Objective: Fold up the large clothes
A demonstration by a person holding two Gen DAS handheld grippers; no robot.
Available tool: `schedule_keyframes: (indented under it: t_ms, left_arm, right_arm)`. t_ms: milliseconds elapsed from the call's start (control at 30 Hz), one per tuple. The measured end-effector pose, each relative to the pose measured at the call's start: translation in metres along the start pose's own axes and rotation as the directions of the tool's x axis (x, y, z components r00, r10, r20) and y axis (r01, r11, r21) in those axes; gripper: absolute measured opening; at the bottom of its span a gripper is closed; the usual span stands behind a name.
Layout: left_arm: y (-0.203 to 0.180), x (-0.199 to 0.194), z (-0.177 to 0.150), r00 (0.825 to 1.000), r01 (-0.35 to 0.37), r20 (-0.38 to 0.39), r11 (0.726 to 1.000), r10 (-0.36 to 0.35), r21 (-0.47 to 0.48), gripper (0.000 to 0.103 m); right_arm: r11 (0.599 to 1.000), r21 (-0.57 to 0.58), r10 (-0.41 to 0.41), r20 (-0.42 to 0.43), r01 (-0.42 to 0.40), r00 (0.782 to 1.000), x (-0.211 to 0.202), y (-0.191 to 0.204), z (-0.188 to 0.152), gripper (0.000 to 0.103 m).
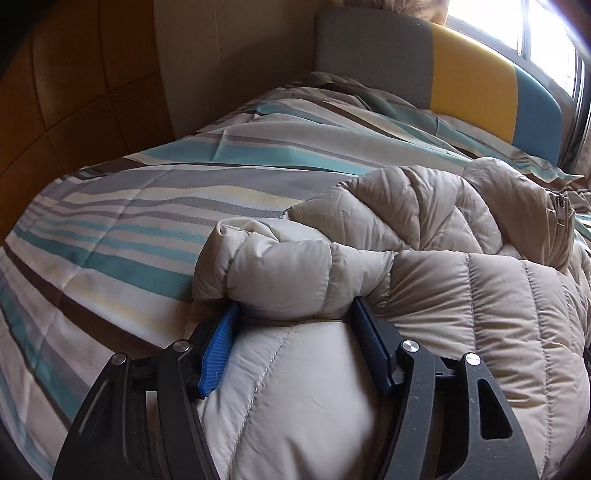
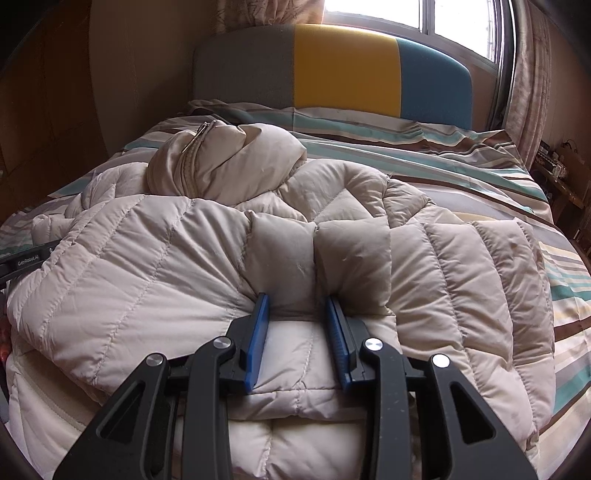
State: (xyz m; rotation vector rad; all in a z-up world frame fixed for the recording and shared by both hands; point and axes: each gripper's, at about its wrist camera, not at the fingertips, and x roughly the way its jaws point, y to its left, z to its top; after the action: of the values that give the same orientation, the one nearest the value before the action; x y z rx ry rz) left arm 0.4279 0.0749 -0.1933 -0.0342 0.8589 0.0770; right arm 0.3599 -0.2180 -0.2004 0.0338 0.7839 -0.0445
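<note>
Puffy beige coat lies spread out on a bed, right up close to both cameras. It is soft and quilted, with long stitched lines across it.

Nearest in the left wrist view, the left gripper has its blue pads on either side of a fat roll of the coat. The jaws are wide, but the puffy cloth fills the gap and touches both pads, so this one is squeezing the coat.

In the right wrist view, the right gripper does the same thing. Its two blue pads press in on a bunched fold at the coat's near edge, and the fold bulges out above them.

A little farther back, the coat is heaped up in a lump, and a zipper runs over the top of it.

Under the coat is a striped blanket with teal, brown, grey and cream bands. It covers the whole bed.

Behind that stands the headboard, which is grey, yellow and blue. Farthest away is a bright window with a curtain beside it.
</note>
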Motion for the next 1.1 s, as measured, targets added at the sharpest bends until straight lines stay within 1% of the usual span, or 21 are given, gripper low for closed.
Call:
schedule_keyframes:
  t_ms: [100,167,200,233,267,300,367,400,500,533,600,667,700,767,800,933,1033,1100]
  left_arm:
    - [0.0,-0.006,-0.001,1.0,0.002,0.007,1.0,-0.002,-0.003,0.066]
    - [0.002,-0.015,-0.001,1.0,-0.012,0.009,1.0,0.012,-0.003,0.075]
    - [0.003,-0.029,-0.004,0.999,-0.029,0.017,1.0,0.03,-0.009,0.079]
    - [0.003,-0.04,-0.006,0.999,-0.041,0.032,0.999,0.041,-0.023,0.085]
    - [0.003,-0.05,-0.008,0.997,-0.043,0.056,0.998,0.046,-0.041,0.086]
    - [0.002,-0.07,-0.014,0.994,-0.022,0.11,0.997,0.029,-0.069,0.086]
    - [-0.007,-0.092,-0.022,0.986,0.021,0.167,0.997,-0.009,-0.071,0.086]
    - [-0.013,-0.097,-0.025,0.984,0.033,0.178,0.998,-0.022,-0.058,0.086]
    - [-0.05,-0.101,-0.035,0.983,0.09,0.154,0.995,-0.096,0.041,0.086]
    - [-0.058,-0.098,-0.037,0.984,0.093,0.146,0.994,-0.102,0.064,0.086]
    - [-0.073,-0.084,-0.041,0.991,0.057,0.114,0.992,-0.07,0.115,0.086]
    - [-0.074,-0.065,-0.045,0.996,0.054,0.063,0.992,-0.061,0.114,0.086]
    - [-0.071,-0.053,-0.048,0.996,0.076,0.031,0.992,-0.079,0.103,0.087]
    - [-0.066,-0.044,-0.05,0.995,0.097,0.003,0.991,-0.097,0.09,0.088]
    - [-0.067,-0.04,-0.051,0.996,0.094,-0.007,0.991,-0.094,0.094,0.089]
    - [-0.075,-0.034,-0.051,0.998,0.056,-0.012,0.991,-0.055,0.124,0.09]
    - [-0.075,-0.037,-0.052,0.998,0.06,-0.006,0.991,-0.06,0.118,0.09]
    - [-0.076,-0.042,-0.055,0.999,0.044,0.004,0.992,-0.045,0.119,0.093]
  right_arm:
    - [1.0,0.0,-0.002,-0.001,0.002,1.0,0.0,0.0,0.0,0.031]
    - [1.0,-0.001,-0.005,-0.002,0.005,1.0,0.001,0.001,0.0,0.031]
    - [1.0,-0.002,-0.007,-0.002,0.007,1.0,0.001,0.001,0.0,0.031]
    - [1.0,-0.003,-0.008,-0.001,0.008,1.0,0.001,0.001,0.0,0.031]
    - [1.0,-0.004,-0.009,-0.001,0.009,1.0,0.001,0.001,0.001,0.031]
    - [1.0,-0.004,-0.009,-0.001,0.009,1.0,0.001,0.001,0.0,0.031]
    - [1.0,-0.005,-0.01,0.0,0.01,1.0,0.001,0.001,0.0,0.031]
    - [1.0,-0.005,-0.01,0.001,0.01,1.0,0.001,0.001,0.0,0.031]
    - [1.0,-0.004,-0.009,0.002,0.009,1.0,0.001,0.001,0.0,0.031]
    - [1.0,-0.004,-0.008,0.002,0.008,1.0,0.001,0.001,0.0,0.031]
    - [1.0,-0.004,-0.007,0.003,0.007,1.0,0.001,0.001,0.0,0.031]
    - [1.0,-0.004,-0.007,0.004,0.007,1.0,0.001,0.001,0.0,0.031]
    - [1.0,-0.006,-0.009,0.004,0.009,1.0,0.001,0.001,0.0,0.031]
    - [1.0,-0.012,-0.016,0.004,0.016,1.0,0.001,0.002,0.0,0.031]
    - [1.0,-0.019,-0.023,0.004,0.023,1.0,0.001,0.004,0.0,0.031]
    - [0.999,-0.028,-0.033,0.003,0.033,0.999,0.003,0.006,0.0,0.031]
    - [0.999,-0.027,-0.032,0.002,0.032,0.999,0.003,0.006,0.0,0.031]
    - [0.999,-0.028,-0.032,0.002,0.032,0.999,0.003,0.006,0.0,0.031]
